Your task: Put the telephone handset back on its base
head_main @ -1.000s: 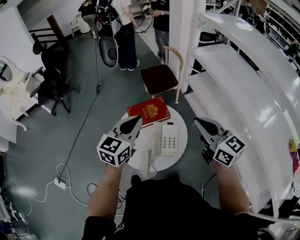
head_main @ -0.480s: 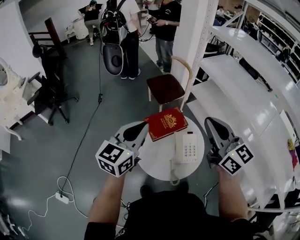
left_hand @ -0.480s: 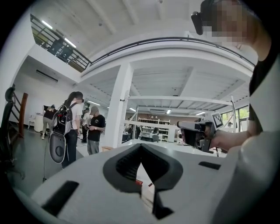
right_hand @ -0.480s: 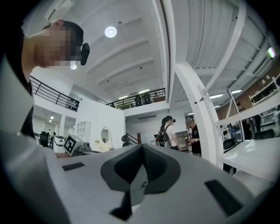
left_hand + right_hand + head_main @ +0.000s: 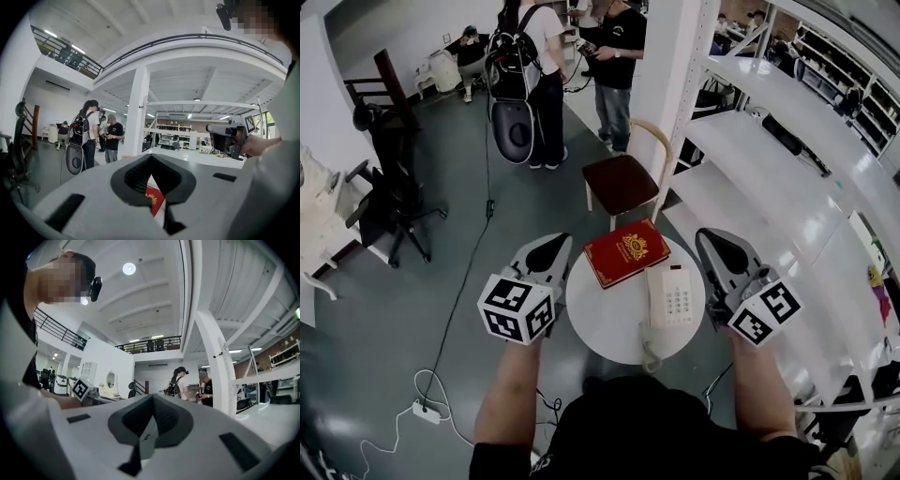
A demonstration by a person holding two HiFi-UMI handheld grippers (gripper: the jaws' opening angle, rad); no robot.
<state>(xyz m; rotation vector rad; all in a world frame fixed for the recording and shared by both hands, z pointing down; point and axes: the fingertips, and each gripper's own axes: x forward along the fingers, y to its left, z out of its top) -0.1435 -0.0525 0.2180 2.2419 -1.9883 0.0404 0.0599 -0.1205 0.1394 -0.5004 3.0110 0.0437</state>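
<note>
Head view: telephone [image 5: 671, 296] lies on the round table [image 5: 600, 328], at 3 o'clock of centre, with the red book [image 5: 625, 251] just beside it at 11. The left gripper [image 5: 560, 242] and right gripper [image 5: 707, 236] flank the table, jaws closed, empty. The left gripper view catches only the book's corner.

Labels on the telephone [image 5: 673, 298] are unreadably small.

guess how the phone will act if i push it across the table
The phone lies flat and low on the smooth table, so it would probably slide rather than tip. Its cord trails over the near edge and looks floppy; it may drag or snag. The body looks like light plastic.
</note>
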